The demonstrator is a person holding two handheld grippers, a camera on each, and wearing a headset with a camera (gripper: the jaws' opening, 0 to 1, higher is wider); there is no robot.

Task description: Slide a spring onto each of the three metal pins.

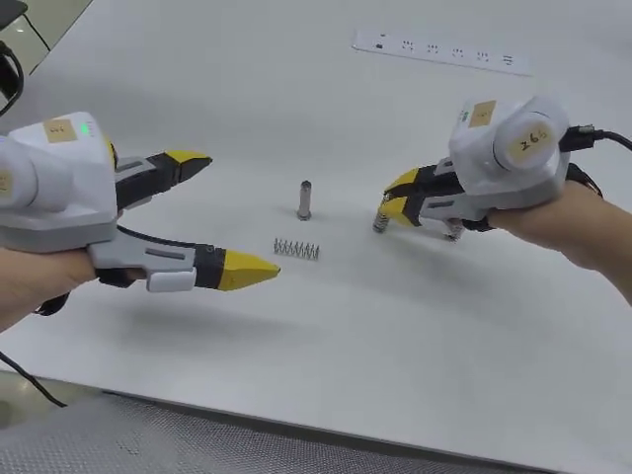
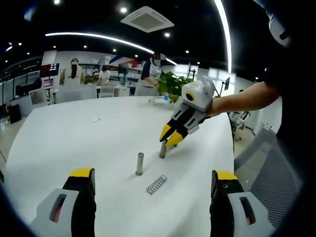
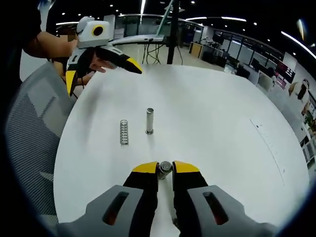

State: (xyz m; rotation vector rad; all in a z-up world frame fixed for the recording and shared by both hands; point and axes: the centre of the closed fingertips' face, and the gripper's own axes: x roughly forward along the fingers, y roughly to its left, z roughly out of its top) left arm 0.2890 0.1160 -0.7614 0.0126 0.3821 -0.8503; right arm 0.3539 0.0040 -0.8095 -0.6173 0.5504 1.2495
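Observation:
A bare metal pin point(image 1: 305, 199) point(image 2: 139, 164) point(image 3: 149, 121) stands upright mid-table. A loose spring point(image 1: 296, 249) point(image 2: 156, 184) point(image 3: 124, 132) lies flat just in front of it. To the right stands a second pin with a spring on it point(image 1: 380, 223) point(image 2: 162, 149) point(image 3: 164, 169). My right gripper point(image 1: 395, 209) point(image 2: 169, 137) point(image 3: 164, 167) is shut on the top of that spring. My left gripper point(image 1: 244, 212) point(image 2: 154, 174) point(image 3: 101, 52) hovers left of the loose spring, wide open with nothing between its jaws. Another small spring-like piece point(image 1: 454, 233) peeks from under the right gripper's body.
A white power strip point(image 1: 444, 49) lies at the far edge of the white table point(image 1: 395, 336). A mesh chair point(image 3: 29, 128) stands by the table's edge. People stand in the office behind point(image 2: 150, 74).

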